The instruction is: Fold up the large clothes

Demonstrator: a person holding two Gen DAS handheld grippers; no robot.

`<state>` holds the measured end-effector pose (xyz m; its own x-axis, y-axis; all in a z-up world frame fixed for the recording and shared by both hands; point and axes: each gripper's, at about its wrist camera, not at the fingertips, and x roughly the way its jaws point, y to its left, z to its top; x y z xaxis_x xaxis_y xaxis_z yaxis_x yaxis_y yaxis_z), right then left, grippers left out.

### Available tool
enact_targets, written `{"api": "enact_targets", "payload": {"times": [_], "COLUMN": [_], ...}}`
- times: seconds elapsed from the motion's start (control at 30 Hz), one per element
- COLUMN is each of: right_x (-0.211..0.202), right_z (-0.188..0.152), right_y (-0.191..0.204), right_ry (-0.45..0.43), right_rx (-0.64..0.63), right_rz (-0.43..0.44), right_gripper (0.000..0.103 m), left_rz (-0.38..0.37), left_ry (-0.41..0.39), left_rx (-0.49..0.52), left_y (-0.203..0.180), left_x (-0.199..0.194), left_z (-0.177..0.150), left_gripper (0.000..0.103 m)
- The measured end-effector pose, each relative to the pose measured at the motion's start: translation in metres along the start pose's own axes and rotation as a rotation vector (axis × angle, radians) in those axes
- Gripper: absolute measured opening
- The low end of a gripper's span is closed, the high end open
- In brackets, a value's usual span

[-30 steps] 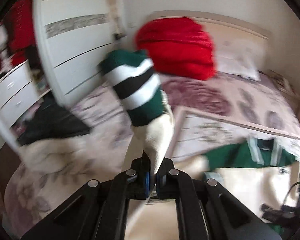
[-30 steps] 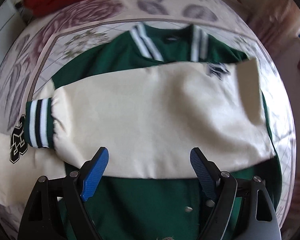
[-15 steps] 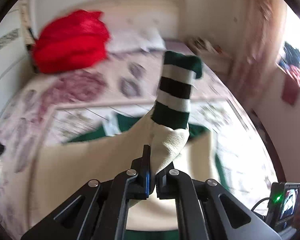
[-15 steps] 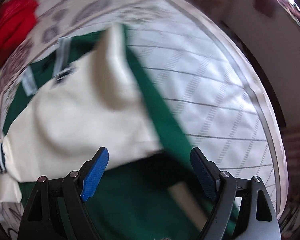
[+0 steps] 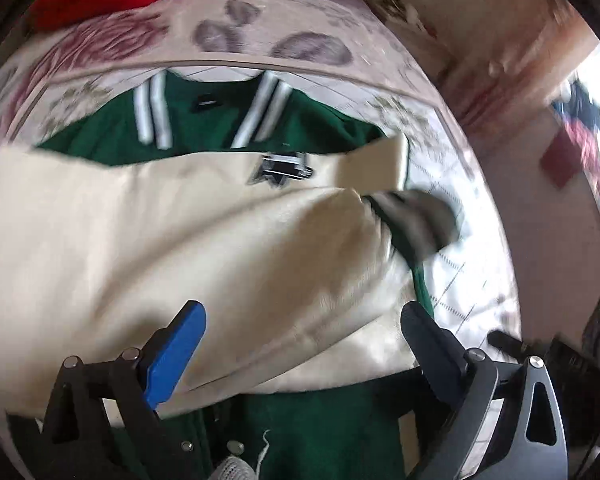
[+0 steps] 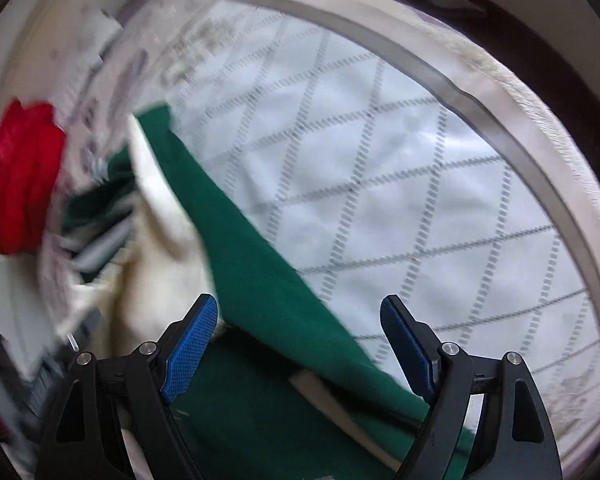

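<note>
Jacket (image 5: 220,432), green with cream sleeves, lies flat on the bed (image 6: 380,160); my left gripper (image 5: 300,344) is opening its jaws above a crossed sleeve (image 5: 180,248), nothing pinched, so it can settle; my right gripper (image 6: 300,336) hangs spread over the right-hand green edge.

The striped cuff (image 5: 416,216) is just a smear on the right. The jacket's (image 5: 300,432) near hem runs off the frame, and the red heap (image 6: 20,176) is blurry.
</note>
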<state>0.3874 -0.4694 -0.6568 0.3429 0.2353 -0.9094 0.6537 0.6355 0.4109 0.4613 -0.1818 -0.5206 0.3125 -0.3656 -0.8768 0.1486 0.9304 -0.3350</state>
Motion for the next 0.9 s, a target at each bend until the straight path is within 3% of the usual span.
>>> {"api": "enact_targets", "payload": {"times": [0.13, 0.23, 0.3, 0.4, 0.43, 0.47, 0.5, 0.57, 0.73, 0.83, 0.9], "right_x": [0.011, 0.034, 0.058, 0.094, 0.103, 0.108, 0.115, 0.108, 0.045, 0.064, 0.091], "right_z": [0.017, 0.032, 0.041, 0.042, 0.038, 0.033, 0.026, 0.024, 0.043, 0.06, 0.065], "right_y": [0.031, 0.06, 0.086, 0.125, 0.137, 0.145, 0.157, 0.162, 0.141, 0.128, 0.124], "right_ry": [-0.003, 0.027, 0.049, 0.128, 0.141, 0.13, 0.104, 0.062, -0.177, -0.1, -0.019], "right_rx": [0.005, -0.039, -0.112, -0.257, -0.322, -0.378, -0.469, -0.479, -0.285, -0.238, -0.244], "right_rz": [0.14, 0.174, 0.159, 0.126, 0.093, 0.051, -0.052, -0.074, -0.064, -0.085, -0.137], "right_gripper": [0.085, 0.085, 0.085, 0.085, 0.075, 0.057, 0.018, 0.013, 0.011, 0.011, 0.017], "left_rz": [-0.012, 0.044, 0.134, 0.334, 0.386, 0.427, 0.468, 0.494, 0.462, 0.511, 0.47], "left_ry": [-0.077, -0.144, -0.174, -0.196, -0.203, -0.204, -0.196, -0.192, -0.199, -0.125, -0.068], "left_rx": [-0.165, -0.224, -0.23, -0.191, -0.179, -0.177, -0.18, -0.208, -0.312, -0.327, -0.335], "left_y": [0.037, 0.058, 0.071, 0.086, 0.092, 0.1, 0.109, 0.125, 0.163, 0.181, 0.196], "left_x": [-0.026, -0.048, -0.058, -0.065, -0.067, -0.068, -0.07, -0.076, -0.074, -0.04, -0.011], "left_z": [-0.01, -0.013, -0.011, -0.009, -0.009, -0.01, -0.01, -0.01, 0.003, 0.017, 0.027], "left_gripper": [0.099, 0.099, 0.099, 0.1, 0.1, 0.1, 0.1, 0.1, 0.1, 0.1, 0.103]}}
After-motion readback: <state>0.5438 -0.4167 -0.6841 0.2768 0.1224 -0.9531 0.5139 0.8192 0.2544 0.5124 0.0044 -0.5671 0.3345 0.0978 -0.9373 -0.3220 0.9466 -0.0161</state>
